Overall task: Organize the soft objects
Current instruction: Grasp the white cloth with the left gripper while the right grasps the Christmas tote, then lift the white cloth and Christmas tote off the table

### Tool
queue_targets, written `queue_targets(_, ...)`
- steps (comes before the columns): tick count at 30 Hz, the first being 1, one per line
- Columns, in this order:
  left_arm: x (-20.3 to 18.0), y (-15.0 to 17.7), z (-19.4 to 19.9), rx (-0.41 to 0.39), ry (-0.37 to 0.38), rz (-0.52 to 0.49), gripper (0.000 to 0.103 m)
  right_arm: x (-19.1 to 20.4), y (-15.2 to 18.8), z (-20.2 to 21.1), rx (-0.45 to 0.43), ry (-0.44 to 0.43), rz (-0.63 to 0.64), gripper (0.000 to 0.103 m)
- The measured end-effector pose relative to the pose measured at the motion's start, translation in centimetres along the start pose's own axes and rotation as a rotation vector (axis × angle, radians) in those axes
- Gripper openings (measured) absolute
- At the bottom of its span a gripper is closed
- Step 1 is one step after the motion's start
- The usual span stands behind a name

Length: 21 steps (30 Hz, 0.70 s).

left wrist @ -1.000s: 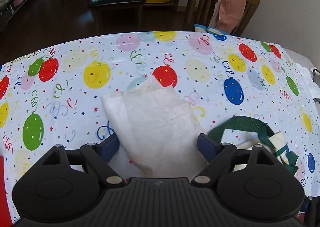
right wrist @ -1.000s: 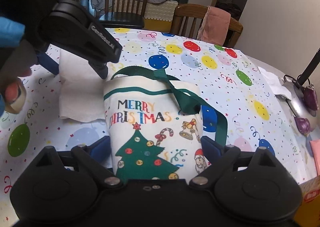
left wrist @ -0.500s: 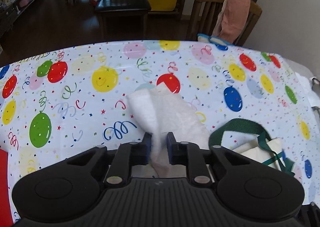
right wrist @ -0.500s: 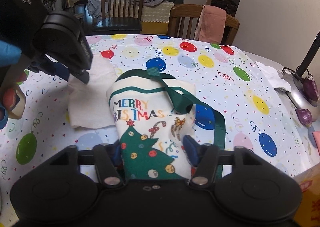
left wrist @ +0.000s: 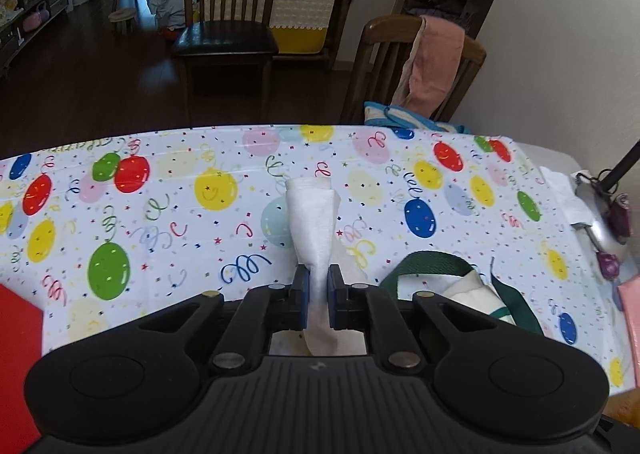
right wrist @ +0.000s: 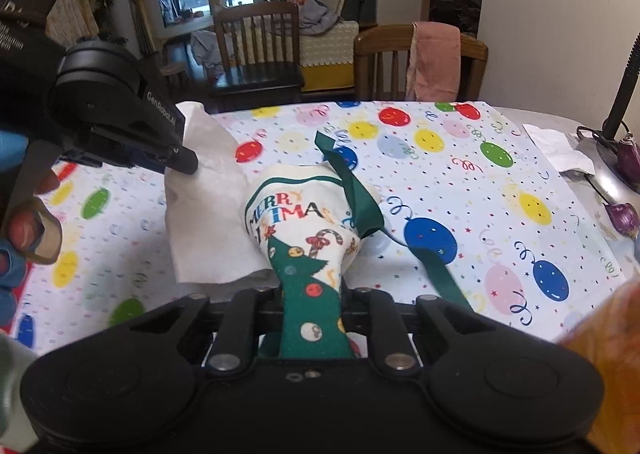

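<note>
We are gripping two soft objects at once. The white cloth (left wrist: 314, 221) is being pinched at its near edge by the left gripper (left wrist: 318, 290), whose jaws are clenched on the fabric, so that the cloth bunches into a narrow upright fold instead of lying flat; in the right wrist view its far part (right wrist: 208, 213) is hanging as a loose sheet with the lower edge near or on the table, which of the two we cannot tell. The Christmas tote bag (right wrist: 308, 238), just beside the cloth, is being squeezed at its printed tree by the right gripper (right wrist: 312, 318), jaws clamped on the canvas, which is gathering the bag into a waist while its green strap (right wrist: 360, 197) is trailing over the balloon tablecloth (left wrist: 160, 213). Holding each piece near one edge is, we judge, letting the rest drape freely for carrying or folding. Further out, a red object (left wrist: 18, 334) is lying at the left table edge, and a chair with a pink towel (left wrist: 434, 65) is standing behind the table.
</note>
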<state>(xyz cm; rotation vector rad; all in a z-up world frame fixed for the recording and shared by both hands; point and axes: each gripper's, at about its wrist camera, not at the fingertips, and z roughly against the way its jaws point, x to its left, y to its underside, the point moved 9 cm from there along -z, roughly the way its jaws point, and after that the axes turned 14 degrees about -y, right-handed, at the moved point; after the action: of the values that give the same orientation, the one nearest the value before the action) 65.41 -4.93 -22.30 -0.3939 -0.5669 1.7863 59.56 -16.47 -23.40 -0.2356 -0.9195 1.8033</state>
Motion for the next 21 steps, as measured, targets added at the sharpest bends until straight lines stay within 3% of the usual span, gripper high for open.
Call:
queue_targets(12, 3.2, 0.1, 7.7, -0.036, 0.057, 0.018, 0.009, 4.3, -1.8, 6.5, -0.059, -0.123, 0.056, 0.015)
queue_targets(21, 6.6, -0.5, 13.2, -0.101, 0.101, 0.057, 0.009, 5.6, -3.0, 11.0, -0.078, -0.162, 0.090, 0.015)
